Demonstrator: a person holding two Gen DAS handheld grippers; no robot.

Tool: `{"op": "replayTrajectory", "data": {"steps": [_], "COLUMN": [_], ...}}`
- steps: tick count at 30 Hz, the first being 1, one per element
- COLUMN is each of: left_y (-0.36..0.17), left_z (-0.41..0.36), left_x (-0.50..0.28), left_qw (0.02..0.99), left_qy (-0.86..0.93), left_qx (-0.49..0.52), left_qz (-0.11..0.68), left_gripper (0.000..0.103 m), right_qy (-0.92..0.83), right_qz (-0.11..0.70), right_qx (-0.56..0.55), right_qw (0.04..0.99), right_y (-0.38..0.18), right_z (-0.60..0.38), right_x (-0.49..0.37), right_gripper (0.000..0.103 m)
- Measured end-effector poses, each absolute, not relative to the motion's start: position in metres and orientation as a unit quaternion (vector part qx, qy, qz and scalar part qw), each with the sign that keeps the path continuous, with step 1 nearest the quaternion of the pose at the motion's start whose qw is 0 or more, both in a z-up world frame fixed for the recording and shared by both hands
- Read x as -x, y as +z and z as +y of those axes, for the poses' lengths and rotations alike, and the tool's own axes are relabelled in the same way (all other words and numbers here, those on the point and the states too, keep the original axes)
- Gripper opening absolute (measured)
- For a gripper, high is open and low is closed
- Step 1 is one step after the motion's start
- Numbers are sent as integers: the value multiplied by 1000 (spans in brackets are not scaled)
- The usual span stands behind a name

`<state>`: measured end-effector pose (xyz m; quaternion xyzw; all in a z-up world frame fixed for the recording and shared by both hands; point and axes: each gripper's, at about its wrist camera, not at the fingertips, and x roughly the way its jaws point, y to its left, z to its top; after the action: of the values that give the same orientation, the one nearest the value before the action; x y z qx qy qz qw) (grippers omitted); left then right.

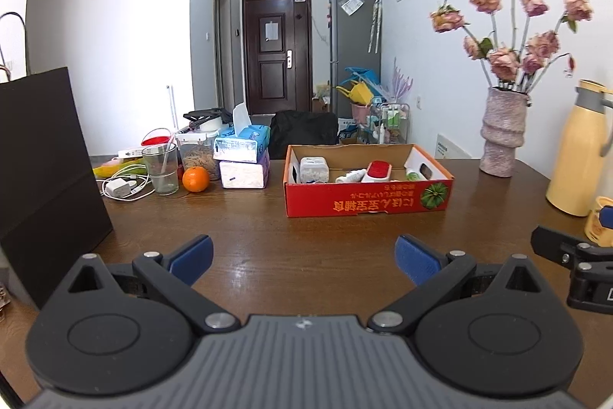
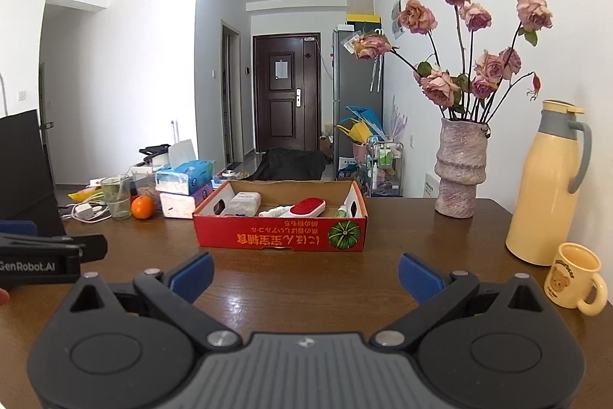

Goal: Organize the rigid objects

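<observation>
"GenRobot.AI" stands in white letters on the side of the left gripper (image 2: 46, 257), seen at 9 o'clock in the right wrist view. The red cardboard box (image 1: 367, 204) at 12 o'clock on the wooden worktop (image 1: 268, 240) carries yellow East Asian writing, upside down from here, and a green pumpkin picture at its right end. Inside the box lie a white lidded container (image 1: 314, 170), a white bottle (image 1: 350, 176), a red-and-white brush-like item (image 1: 377, 170) and a small green-capped bottle (image 1: 413, 174). A yellow mug (image 2: 576, 278) with a bear print stands at 3 o'clock, just beside a yellow thermos jug (image 2: 544, 184). At 10 o'clock are a glass (image 1: 161, 169), an orange (image 1: 195, 179) and stacked tissue packs (image 1: 241, 160). The left gripper's fingers (image 1: 191, 259) are spread wide, released and empty; the right gripper (image 2: 306, 276) likewise holds nothing, fingers apart.
</observation>
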<state>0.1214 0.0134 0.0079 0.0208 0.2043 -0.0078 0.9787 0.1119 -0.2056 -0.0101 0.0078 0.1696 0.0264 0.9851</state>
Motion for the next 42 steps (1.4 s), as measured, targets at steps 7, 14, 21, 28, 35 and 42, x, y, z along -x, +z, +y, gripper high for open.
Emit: {"op": "replayTrajectory", "data": {"steps": [7,14,21,28,35,42], "left_y": [1,-11,-12,-10,-10,-10], "left_z": [12,12,9,7,6,4], "left_x": [-72,-44,-28,-19,-17,-16], "left_qw": [978,975,975,976,977,976], "left_qy": [-22,-28,-30,-33,-33,-34], "left_qx": [-21,-22,-26,-27,-29,-29], "left_qz": [206,221,217,211,211,211], "left_gripper": [103,103,103,103,103,103], "right_qy": [21,14,5,4,3,2], "right_qz": [168,177,172,167,166,167], "right_qx": [1,5,3,3,2,2], "right_qw": [986,984,985,986,986,986], "right_y": [-11,-18,-19,-17,-16,-16], "right_z": [-198,-193,-197,-197,-199,-199], "right_x": [-59,-27,-8,0,1,2], "right_gripper": [103,103,103,103,103,103]}}
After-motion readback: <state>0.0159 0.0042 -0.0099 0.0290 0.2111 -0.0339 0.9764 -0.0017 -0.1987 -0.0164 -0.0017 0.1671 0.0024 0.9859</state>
